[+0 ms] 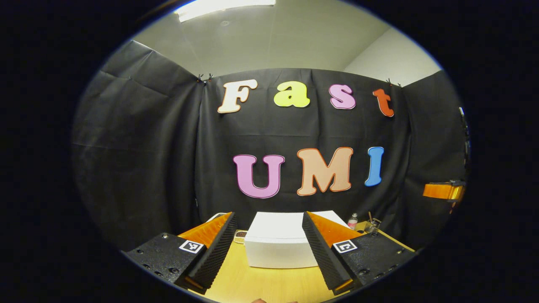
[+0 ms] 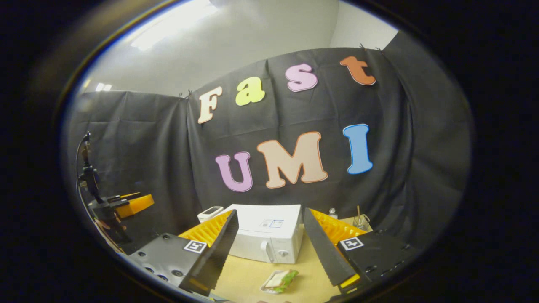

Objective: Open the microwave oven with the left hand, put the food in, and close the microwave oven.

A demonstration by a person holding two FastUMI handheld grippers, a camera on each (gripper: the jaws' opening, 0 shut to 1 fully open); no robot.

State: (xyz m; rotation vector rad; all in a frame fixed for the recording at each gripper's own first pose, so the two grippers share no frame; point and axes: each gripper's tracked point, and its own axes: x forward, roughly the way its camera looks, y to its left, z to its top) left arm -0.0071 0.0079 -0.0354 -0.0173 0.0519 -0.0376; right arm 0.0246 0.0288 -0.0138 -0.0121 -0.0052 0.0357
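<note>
**Both tongs open above the tabletop, microwave door shut**

In the left gripper view the left tongs [image 1: 269, 252] are spread wide with nothing between the fingers. Straight ahead of them, framed by the two fingers, stands the white microwave oven [image 1: 280, 244] on the yellow wooden tabletop [image 1: 261, 284]. Only its top and a plain white side face this camera. Beyond the right finger, toward the far edge of the tabletop, stand a small bottle [image 1: 353, 221] and a clear glass holding sticks [image 1: 372, 225] — both too small to tell more. Far to the right, well apart from the microwave, the other gripper juts into view.

In the right gripper view the right tongs [image 2: 271, 252] also gape, empty. Ahead of them the microwave oven [image 2: 269, 237] shows its door closed, handle and knob at the corner nearest the camera. The food [image 2: 280, 281] — what looks like a wrapped sandwich on a small tray — lies on the tabletop [image 2: 248, 277] between the fingers, just in front of the microwave and touching neither finger. A small white device [image 2: 210, 213] sits behind the left finger. Far left, the left tongs [image 2: 134, 204] are held up.
</note>
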